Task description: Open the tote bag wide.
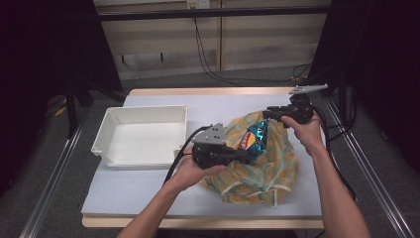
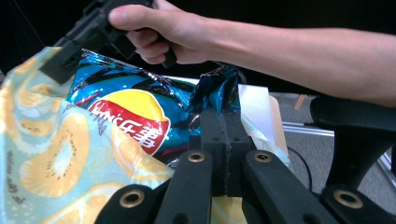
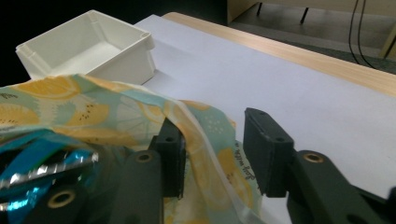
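High view: hands [image 1: 195, 168] flanking bag [image 1: 257, 158]

My cloth bag [image 1: 262, 166] and the chip packet [image 1: 255, 139] fill the right half of the table [image 1: 143, 191]. The white bin [image 1: 143, 135] blocks the left. The front strip is free.

Left forearm enters from the bottom edge, angled up and right. Left hand [image 1: 190, 171] wraps the left gripper [image 1: 246, 156], which lies level and points right. Its jaws are pressed fully together, pads meeting. Right forearm rises along the right side; right hand [image 1: 304, 130] grasps the right gripper [image 1: 267, 113], pointing left. Its fingers [image 3: 267, 151] stand parted, a clear gap between the pads.
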Demonstrator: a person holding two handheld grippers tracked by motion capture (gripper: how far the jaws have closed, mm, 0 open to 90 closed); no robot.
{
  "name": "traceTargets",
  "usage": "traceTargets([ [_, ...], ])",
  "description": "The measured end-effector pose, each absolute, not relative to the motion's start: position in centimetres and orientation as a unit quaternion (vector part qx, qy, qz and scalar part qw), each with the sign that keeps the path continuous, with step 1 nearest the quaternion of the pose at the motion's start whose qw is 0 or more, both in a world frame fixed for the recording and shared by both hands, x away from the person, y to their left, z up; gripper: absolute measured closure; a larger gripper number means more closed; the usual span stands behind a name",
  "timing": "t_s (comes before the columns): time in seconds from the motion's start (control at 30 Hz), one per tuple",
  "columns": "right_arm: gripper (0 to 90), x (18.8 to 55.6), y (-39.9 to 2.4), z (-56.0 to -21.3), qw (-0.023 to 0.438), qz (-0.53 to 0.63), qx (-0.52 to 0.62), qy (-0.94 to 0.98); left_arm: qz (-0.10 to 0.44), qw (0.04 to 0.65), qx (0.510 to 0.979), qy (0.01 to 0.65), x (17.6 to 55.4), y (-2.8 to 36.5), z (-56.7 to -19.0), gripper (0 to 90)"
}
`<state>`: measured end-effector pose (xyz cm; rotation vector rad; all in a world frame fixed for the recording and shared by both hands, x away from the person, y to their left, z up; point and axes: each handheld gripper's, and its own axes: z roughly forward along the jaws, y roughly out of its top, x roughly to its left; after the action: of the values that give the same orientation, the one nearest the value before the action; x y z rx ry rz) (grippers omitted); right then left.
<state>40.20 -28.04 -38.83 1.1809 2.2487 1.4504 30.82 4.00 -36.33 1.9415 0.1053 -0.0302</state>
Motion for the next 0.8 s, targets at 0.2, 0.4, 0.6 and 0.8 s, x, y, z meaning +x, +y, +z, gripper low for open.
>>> traceTargets([
  [0.2, 46.4, 39.5, -28.8, -38.3, 0.115, 0.492, 0.413, 0.758, -0.011, 0.573, 0.818, 0.057, 31.5, 4.5, -35.9, 90.0],
  [0.4, 43.8, 38.6, -29.2, -37.5, 0.126, 0.492, 0.406, 0.760, -0.004, 0.574, 0.816, 0.068, 32.2, 4.7, -35.4, 90.0],
  [0.6, 43.4, 36.9, -29.6, -37.3, 0.136, 0.503, 0.394, 0.757, 0.000, 0.579, 0.812, 0.075, 32.6, 4.6, -35.0, 90.0],
  [0.8, 43.6, 35.2, -30.0, -37.6, 0.137, 0.504, 0.393, 0.757, 0.001, 0.579, 0.811, 0.080, 32.9, 4.4, -34.6, 90.0],
])
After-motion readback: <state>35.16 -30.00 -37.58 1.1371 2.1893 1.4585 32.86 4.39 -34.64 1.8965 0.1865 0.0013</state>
